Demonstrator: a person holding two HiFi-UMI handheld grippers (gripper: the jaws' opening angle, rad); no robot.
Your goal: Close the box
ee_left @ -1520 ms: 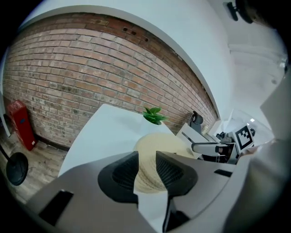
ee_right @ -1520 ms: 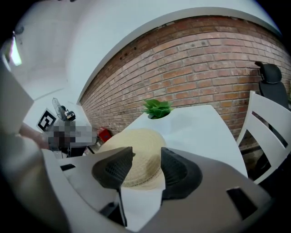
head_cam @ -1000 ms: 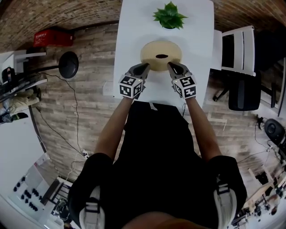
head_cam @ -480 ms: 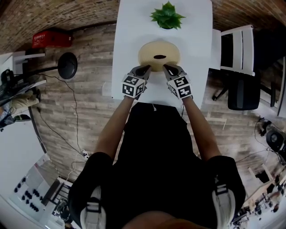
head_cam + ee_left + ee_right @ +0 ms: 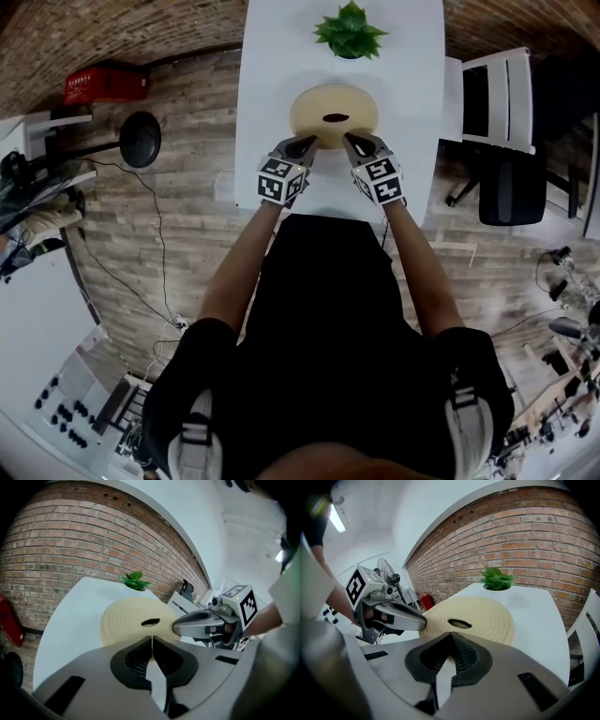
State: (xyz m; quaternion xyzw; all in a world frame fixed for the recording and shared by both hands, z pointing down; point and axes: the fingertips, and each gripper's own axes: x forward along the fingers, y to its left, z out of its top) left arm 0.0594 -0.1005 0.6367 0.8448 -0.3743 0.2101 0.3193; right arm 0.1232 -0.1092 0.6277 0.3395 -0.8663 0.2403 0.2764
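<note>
A round straw-coloured woven box lid [image 5: 334,103] with a dark oval slot at its centre lies flat on the white table [image 5: 272,75]. My left gripper [image 5: 309,143] is shut, its tips at the lid's near left rim. My right gripper [image 5: 349,141] is shut too, at the near right rim. In the left gripper view the jaws [image 5: 151,638] meet just before the lid [image 5: 131,618], with the right gripper [image 5: 201,623] beside them. In the right gripper view the closed jaws [image 5: 451,633] sit at the lid's [image 5: 487,618] near edge. Nothing shows between either pair of jaws.
A small green plant [image 5: 351,33] stands at the table's far end, behind the lid. A white chair [image 5: 492,94] and a black office chair sit to the right. On the wooden floor to the left are a red crate [image 5: 103,82] and a black round base [image 5: 141,138].
In the gripper views both pairs of jaws stood open around the lid's rim; now both are shut and the lid lies flat beyond their tips. In the head view the hands have barely shifted.
</note>
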